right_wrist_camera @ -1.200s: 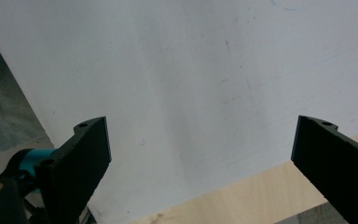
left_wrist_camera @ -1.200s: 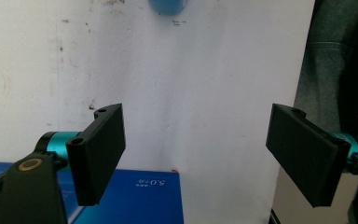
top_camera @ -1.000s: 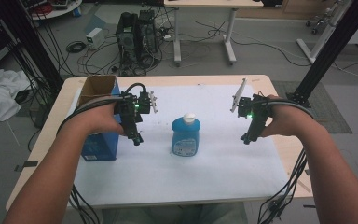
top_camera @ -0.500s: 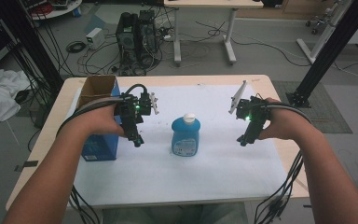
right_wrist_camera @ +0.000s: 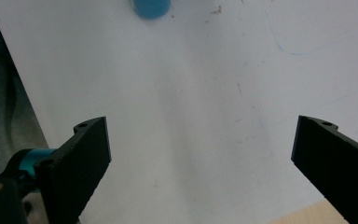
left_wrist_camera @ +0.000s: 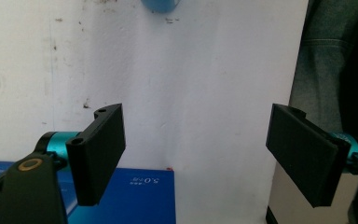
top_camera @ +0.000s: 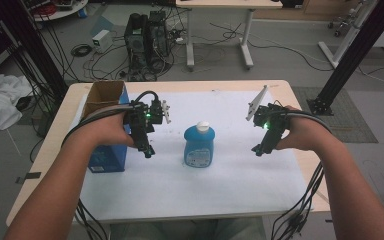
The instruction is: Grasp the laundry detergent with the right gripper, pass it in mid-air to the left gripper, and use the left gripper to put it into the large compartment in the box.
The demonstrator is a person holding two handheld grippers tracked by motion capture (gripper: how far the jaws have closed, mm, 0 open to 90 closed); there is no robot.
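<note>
With both grippers' jaws apart and empty, we should bring the left gripper and right gripper squarely onto the blue bottle, gripping its body low.

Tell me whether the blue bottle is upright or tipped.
Upright: the bottle stands on its base on the white sheet, white cap on top.

Glossy plastic bottle — matt cardboard box

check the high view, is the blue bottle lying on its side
No, the blue bottle stands upright on the white sheet, white cap on top, between the left gripper and the right gripper.
</note>
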